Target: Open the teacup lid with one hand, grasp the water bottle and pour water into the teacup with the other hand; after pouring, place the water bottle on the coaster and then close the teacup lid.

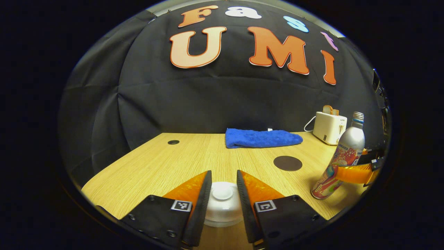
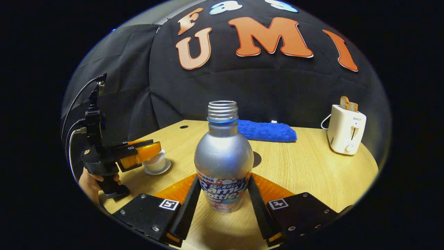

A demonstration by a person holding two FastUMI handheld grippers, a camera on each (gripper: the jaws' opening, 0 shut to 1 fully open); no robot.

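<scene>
White lidded teacup [image 1: 222, 205] on its saucer between my claw fingers, uncapped silver water bottle [image 2: 223, 163] upright on desk, dark round coaster [image 1: 287, 163] beyond.

Left gripper view sits low over the wooden table [image 1: 163, 163], looking forward along its own fingers toward the black back wall, very close above the white teacup lid [image 1: 222, 198]. Off to its right edge stands the water bottle [image 1: 341, 159]. Right gripper view rides just as low, facing the same wall, with the bottle [image 2: 223, 163] right up close between its fingers and the teacup [image 2: 156, 162] farther off on its left. Both views share the blue towel [image 1: 262, 138], the toaster [image 2: 345, 130] and the tabletop.
</scene>
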